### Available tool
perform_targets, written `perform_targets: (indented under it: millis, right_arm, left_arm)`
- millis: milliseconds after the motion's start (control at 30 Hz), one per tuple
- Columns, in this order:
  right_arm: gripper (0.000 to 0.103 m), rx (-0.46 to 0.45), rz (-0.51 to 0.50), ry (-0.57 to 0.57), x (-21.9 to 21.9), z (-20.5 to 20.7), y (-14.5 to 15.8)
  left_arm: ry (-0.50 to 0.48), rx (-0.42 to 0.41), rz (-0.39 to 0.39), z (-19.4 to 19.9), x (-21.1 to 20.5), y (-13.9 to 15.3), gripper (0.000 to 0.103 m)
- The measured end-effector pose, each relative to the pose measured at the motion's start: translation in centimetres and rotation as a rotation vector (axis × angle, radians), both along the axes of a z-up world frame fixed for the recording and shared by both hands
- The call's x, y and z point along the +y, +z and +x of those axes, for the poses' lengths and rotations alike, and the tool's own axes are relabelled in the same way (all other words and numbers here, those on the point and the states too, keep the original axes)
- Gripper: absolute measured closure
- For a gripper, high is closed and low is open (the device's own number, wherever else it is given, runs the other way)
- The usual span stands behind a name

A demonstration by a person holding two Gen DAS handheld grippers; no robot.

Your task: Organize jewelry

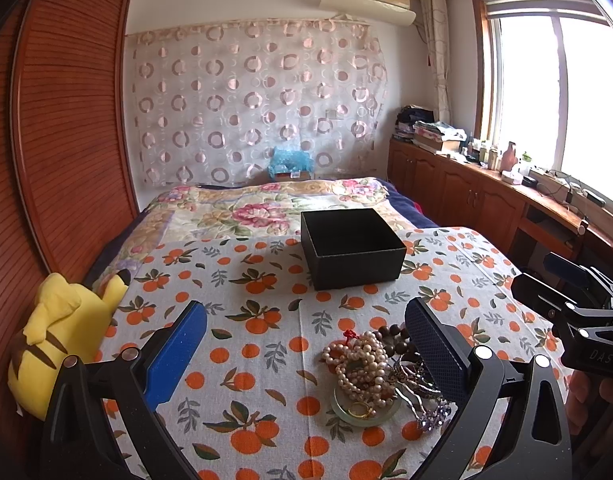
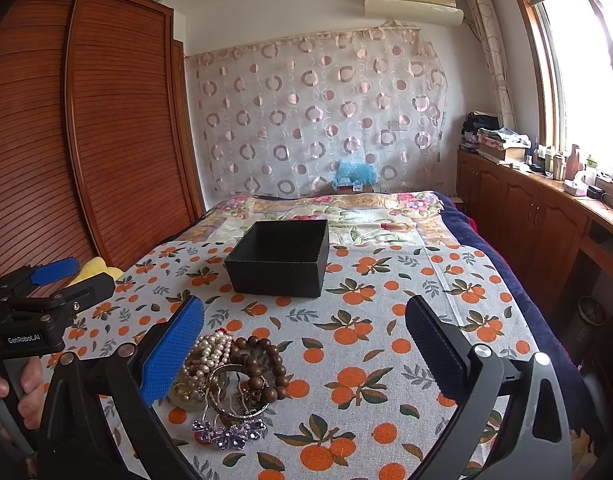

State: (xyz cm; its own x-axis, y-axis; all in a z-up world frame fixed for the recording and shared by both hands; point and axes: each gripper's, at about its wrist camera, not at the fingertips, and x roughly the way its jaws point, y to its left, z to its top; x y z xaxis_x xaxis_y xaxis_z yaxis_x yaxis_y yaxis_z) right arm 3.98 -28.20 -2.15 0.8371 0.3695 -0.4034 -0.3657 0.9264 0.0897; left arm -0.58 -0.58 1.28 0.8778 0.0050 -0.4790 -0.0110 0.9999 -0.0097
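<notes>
While both grippers hover above the bed, the left gripper (image 1: pixel 306 344) holds its blue-padded fingers wide apart with nothing between them, and the right gripper (image 2: pixel 304 344) is spread just as wide and empty. Nearest lies the tangled heap of jewelry (image 1: pixel 376 376): a cream pearl-bead strand (image 1: pixel 360 360), a brown wooden-bead bracelet (image 2: pixel 262 364), a pale green jade bangle (image 1: pixel 346 414), silver metal bangles (image 2: pixel 234 400) and a purple crystal hair clip (image 2: pixel 230 434), resting on the white cloth printed with oranges (image 2: pixel 386 320). Farther back on that cloth, apart from the heap, stands the open black square box (image 1: pixel 352 248). A yellow plush toy (image 1: pixel 62 336) sits at the bed's left edge.
</notes>
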Motion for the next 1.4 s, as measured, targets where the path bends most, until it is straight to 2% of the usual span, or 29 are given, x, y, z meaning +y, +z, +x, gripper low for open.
perform_targets:
  millis: [400, 733, 1000, 1100, 1400]
  right_arm:
    - [0.002, -0.002, 0.001, 0.001, -0.1, -0.1, 0.0]
    - [0.002, -0.002, 0.001, 0.002, -0.5, 0.0, -0.1]
    - [0.002, 0.005, -0.002, 0.001, 0.7, -0.9, 0.6]
    - [0.002, 0.009, -0.004, 0.006, 0.9, -1.2, 0.5]
    - [0.002, 0.039, -0.017, 0.020, 0.2, 0.0, -1.2]
  left_arm:
    - [0.001, -0.002, -0.002, 0.0, 0.0, -0.1, 0.007]
    - [-0.012, -0.003, -0.004, -0.7, -1.7, 0.7, 0.007]
    - [-0.022, 0.020, -0.019, -0.1, -0.7, -0.5, 0.007]
    - [-0.030, 0.044, -0.020, 0.3, -0.6, -1.0, 0.007]
    - [-0.086, 0.185, 0.012, 1.8, -0.9, -4.2, 0.007]
